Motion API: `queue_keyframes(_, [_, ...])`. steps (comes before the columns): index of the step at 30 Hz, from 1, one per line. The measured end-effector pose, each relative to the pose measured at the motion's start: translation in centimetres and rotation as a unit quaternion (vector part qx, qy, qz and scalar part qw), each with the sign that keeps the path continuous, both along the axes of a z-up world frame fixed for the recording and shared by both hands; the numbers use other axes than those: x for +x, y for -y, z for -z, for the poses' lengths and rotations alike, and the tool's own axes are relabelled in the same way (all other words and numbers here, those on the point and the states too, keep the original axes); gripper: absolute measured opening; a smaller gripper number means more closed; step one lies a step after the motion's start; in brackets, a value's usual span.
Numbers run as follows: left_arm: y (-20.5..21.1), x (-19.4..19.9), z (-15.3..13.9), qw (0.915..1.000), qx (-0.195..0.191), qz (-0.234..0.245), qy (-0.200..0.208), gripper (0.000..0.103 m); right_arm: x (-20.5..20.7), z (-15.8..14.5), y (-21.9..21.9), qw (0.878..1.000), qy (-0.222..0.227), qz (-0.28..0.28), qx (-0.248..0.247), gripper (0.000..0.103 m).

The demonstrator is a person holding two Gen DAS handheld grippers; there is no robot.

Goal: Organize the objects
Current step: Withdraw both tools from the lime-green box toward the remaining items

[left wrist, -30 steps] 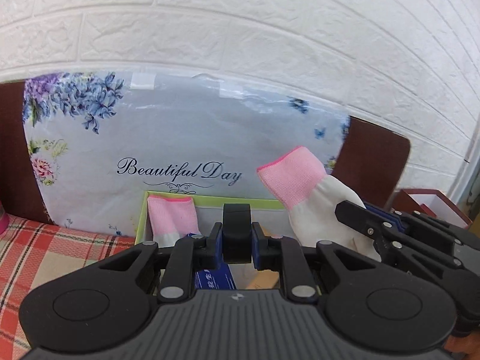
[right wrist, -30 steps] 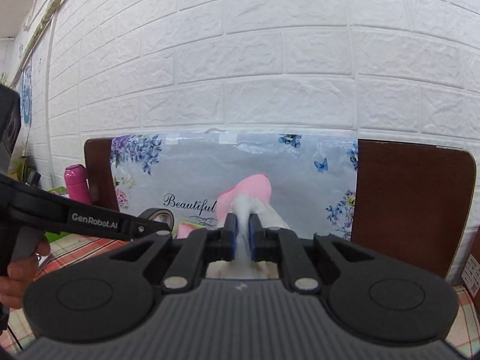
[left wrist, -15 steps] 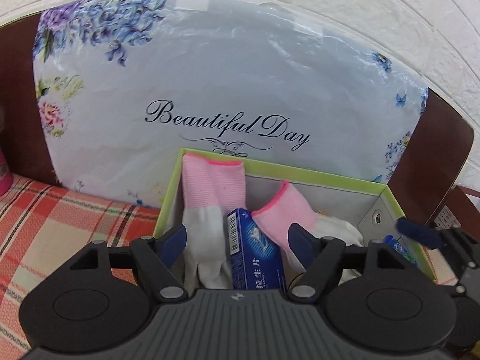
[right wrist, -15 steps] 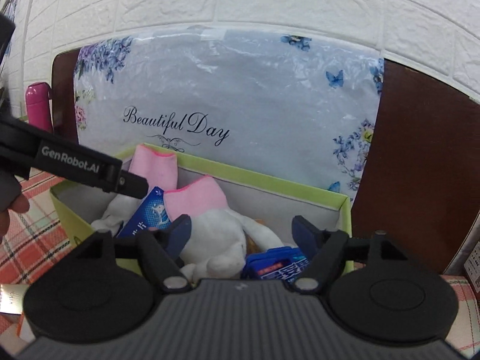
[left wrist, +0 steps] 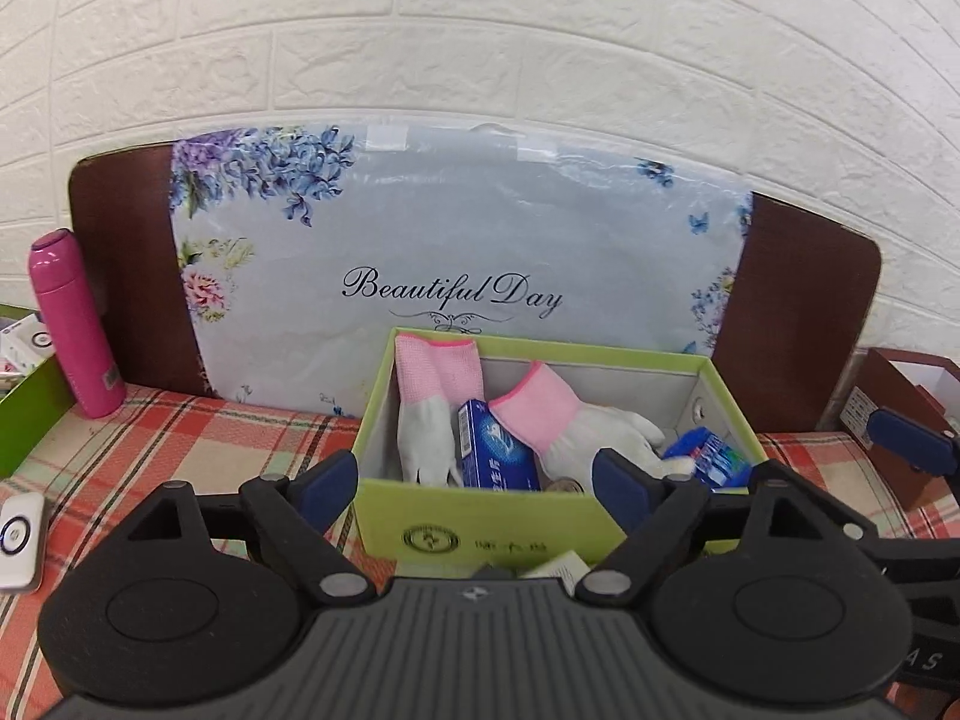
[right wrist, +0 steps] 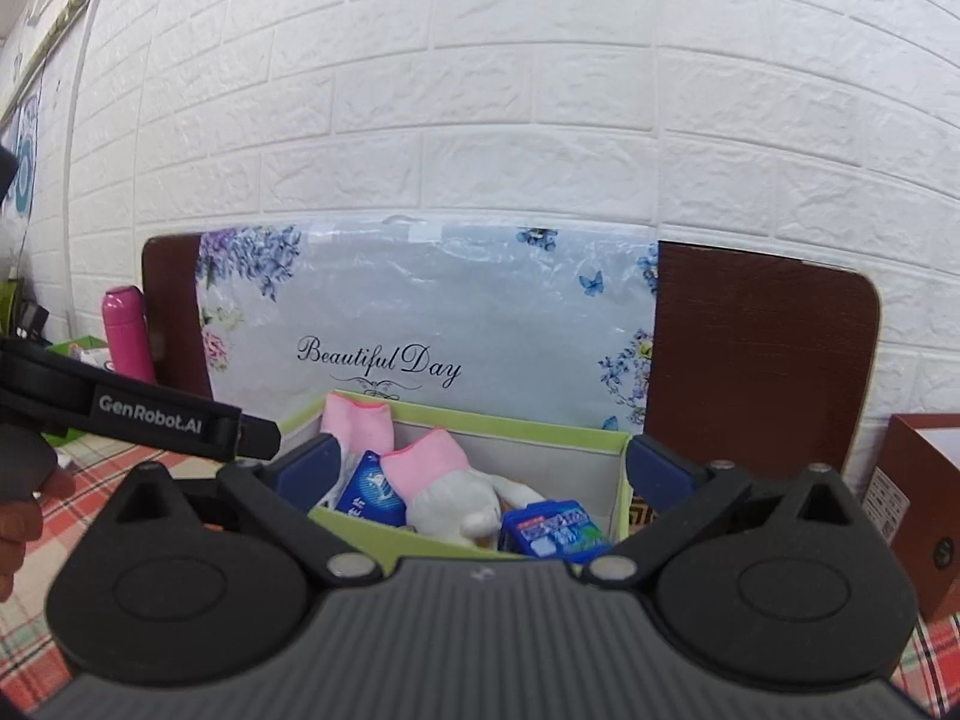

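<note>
A green box (left wrist: pixel 480 531) on a plaid tablecloth (left wrist: pixel 180 438) holds two white gloves with pink cuffs, one (left wrist: pixel 429 396) against the left wall and one (left wrist: pixel 576 426) lying across the middle, with a blue carton (left wrist: pixel 495 450) between them and a blue packet (left wrist: pixel 714 450) at the right. The left gripper (left wrist: pixel 474 480) and right gripper (right wrist: pixel 480 468) hover in front of the box, jaws opening, with nothing between them. A pink bottle (left wrist: pixel 72 324) stands well apart at left.
</note>
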State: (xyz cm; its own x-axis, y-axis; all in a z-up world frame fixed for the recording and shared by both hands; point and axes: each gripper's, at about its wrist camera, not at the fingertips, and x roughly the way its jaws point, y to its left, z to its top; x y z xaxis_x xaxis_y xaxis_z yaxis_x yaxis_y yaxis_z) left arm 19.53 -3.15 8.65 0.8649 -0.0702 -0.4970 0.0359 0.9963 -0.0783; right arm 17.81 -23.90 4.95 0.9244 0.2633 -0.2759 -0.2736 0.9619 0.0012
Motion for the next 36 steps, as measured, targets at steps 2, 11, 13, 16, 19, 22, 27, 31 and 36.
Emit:
queue_keyframes(2, [0.3,-1.4,0.1,1.0,0.001,0.004,-0.005,0.091,-1.6,0.0,0.3,1.0,-0.001,0.001,0.007,0.103])
queue_keyframes(11, [0.7,-6.0,1.5,0.9994,-0.022,0.027,-0.011,0.095,-6.8,1.5,1.3,0.999,-0.025,0.019,0.023,0.103])
queue_keyframes(13, [0.6,-6.5,1.8,0.9994,-0.021,0.02,-0.017,0.095,-7.5,2.2,1.6,0.999,-0.037,0.022,0.029,0.103])
queue_keyframes(16, [0.3,-7.0,2.4,0.9991,-0.025,0.016,-0.03,0.095,-8.3,3.1,1.7,0.998,-0.054,0.026,0.03,0.103])
queue_keyframes(19, [0.2,-7.6,3.0,0.9992,-0.016,0.013,-0.034,0.095,-8.9,3.9,1.8,0.997,-0.067,0.03,0.029,0.103])
queue_keyframes(22, [0.1,-7.9,3.5,0.9989,-0.017,0.011,-0.042,0.095,-9.5,4.7,2.0,0.996,-0.078,0.035,0.031,0.103])
queue_keyframes(27, [-0.3,-8.4,4.5,0.9984,-0.017,0.009,-0.053,0.095,-10.4,5.7,2.0,0.994,-0.095,0.04,0.028,0.103])
queue_keyframes(31, [-0.6,-8.7,5.5,0.9976,-0.018,0.009,-0.066,0.095,-11.1,7.0,1.8,0.992,-0.117,0.04,0.026,0.103])
queue_keyframes(36, [-0.7,-8.8,6.8,0.9963,-0.016,0.012,-0.084,0.095,-11.7,8.9,1.2,0.988,-0.149,0.037,0.017,0.103])
